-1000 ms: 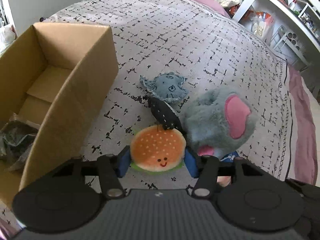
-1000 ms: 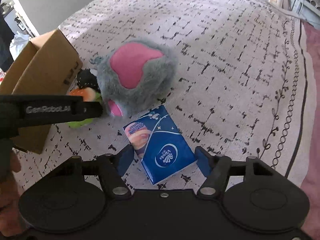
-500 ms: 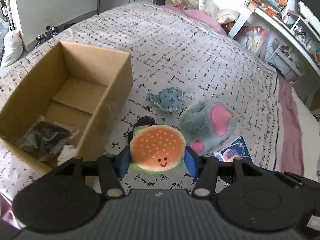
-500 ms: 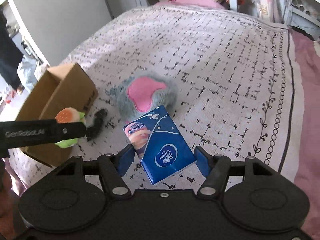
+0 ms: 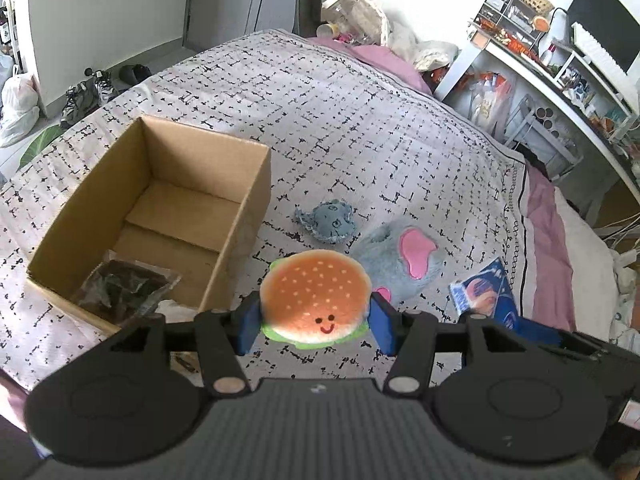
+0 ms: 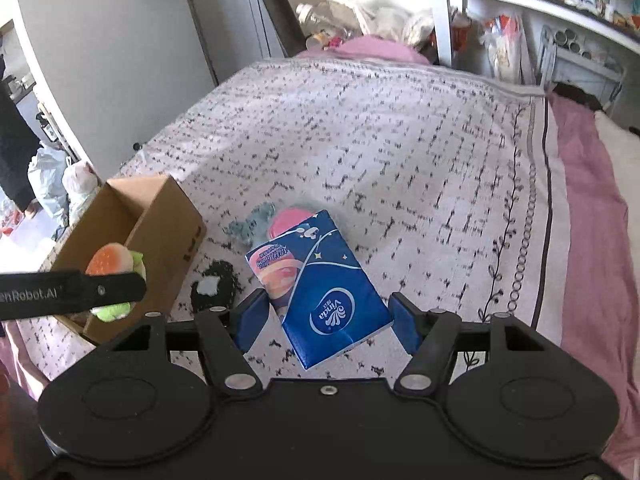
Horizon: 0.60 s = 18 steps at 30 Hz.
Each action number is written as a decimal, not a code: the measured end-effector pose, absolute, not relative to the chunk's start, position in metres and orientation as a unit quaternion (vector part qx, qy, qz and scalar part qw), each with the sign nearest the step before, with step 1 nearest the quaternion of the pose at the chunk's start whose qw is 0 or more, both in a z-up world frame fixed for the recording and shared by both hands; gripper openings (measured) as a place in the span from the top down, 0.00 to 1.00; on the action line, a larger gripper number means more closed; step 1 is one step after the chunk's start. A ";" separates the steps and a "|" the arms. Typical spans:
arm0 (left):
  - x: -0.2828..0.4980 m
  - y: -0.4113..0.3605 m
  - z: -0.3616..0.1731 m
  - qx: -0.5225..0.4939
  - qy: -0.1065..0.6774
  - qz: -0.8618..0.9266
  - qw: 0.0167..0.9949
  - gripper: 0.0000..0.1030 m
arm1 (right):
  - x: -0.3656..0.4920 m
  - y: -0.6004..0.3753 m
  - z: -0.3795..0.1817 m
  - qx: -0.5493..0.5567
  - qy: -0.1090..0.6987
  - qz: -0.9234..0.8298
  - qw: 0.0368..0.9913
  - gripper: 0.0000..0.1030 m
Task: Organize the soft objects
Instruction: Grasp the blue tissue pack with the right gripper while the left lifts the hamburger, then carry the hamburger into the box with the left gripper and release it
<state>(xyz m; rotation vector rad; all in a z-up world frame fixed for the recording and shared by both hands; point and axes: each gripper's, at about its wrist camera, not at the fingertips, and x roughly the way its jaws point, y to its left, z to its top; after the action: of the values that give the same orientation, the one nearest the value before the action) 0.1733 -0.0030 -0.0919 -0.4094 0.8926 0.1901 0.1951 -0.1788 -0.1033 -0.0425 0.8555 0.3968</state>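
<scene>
My left gripper [image 5: 314, 322] is shut on a smiling burger plush [image 5: 316, 294] and holds it in the air beside the open cardboard box [image 5: 244, 216]. My right gripper [image 6: 326, 316] is shut on a blue tissue pack [image 6: 320, 284], also clear of the bed. From the right wrist view the burger plush [image 6: 110, 258] hangs in front of the box [image 6: 168, 224]. On the bedspread lie a grey and pink plush [image 5: 400, 256], a small blue denim toy [image 5: 326, 222] and a black soft item [image 6: 214, 286].
A dark plastic-wrapped bundle [image 5: 124, 288] lies in the box's near end. A white desk with shelves [image 5: 560, 64] stands along the bed's right side. Shoes [image 5: 84, 92] and a white bag [image 5: 16, 100] are on the floor to the left.
Both grippers have risen with the burger plush and the tissue pack. The bed, box and lying toys look smaller and farther, and the box's inside has come into view.
</scene>
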 end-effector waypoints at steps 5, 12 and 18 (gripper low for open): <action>0.168 0.009 -0.086 -0.202 0.423 0.090 0.879 0.46 | 0.190 -0.168 -0.090 -0.027 0.396 0.184 0.899 0.38; 0.164 0.025 -0.079 -0.205 0.416 0.089 0.882 0.46 | 0.184 -0.151 -0.076 -0.021 0.386 0.186 0.903 0.38; 0.161 0.040 -0.076 -0.210 0.410 0.091 0.883 0.46 | 0.182 -0.136 -0.065 -0.015 0.380 0.192 0.904 0.38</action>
<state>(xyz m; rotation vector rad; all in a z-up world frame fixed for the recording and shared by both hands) 0.1612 0.0402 -0.0758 -0.4369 0.8547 0.1903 0.1815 -0.1364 -0.0649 -0.0306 0.7860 0.3975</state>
